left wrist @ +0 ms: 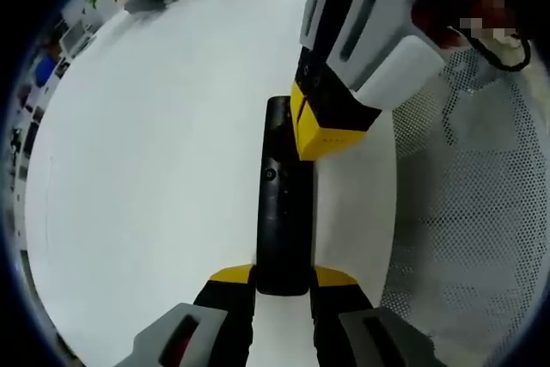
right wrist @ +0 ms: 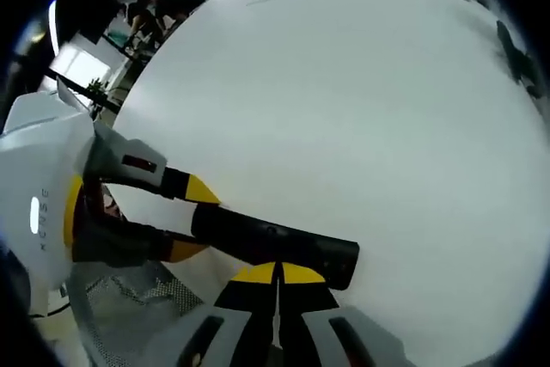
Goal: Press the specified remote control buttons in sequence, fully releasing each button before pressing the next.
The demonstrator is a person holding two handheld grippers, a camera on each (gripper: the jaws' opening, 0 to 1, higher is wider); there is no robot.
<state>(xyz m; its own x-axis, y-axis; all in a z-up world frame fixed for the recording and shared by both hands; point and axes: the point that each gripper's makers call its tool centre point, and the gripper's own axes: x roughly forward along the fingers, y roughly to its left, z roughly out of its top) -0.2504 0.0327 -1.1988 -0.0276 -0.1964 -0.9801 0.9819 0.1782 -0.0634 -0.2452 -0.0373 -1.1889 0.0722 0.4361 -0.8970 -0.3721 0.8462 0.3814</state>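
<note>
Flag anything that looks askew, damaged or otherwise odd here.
Nothing stands out. The black remote lies intact on the white table, clamped by the left gripper, with the shut right gripper on its far end.

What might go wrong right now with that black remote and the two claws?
The left claw pinches only one end of the remote, so the closed right claw bearing on the far part may tip or twist it loose. Those broad yellow tips could also catch a neighbouring button. The remote hangs near the edge of the white table, so if it slips it might fall off.

Black remote [left wrist: 284,212], white table [left wrist: 155,169], yellow-tipped black jaws.
</note>
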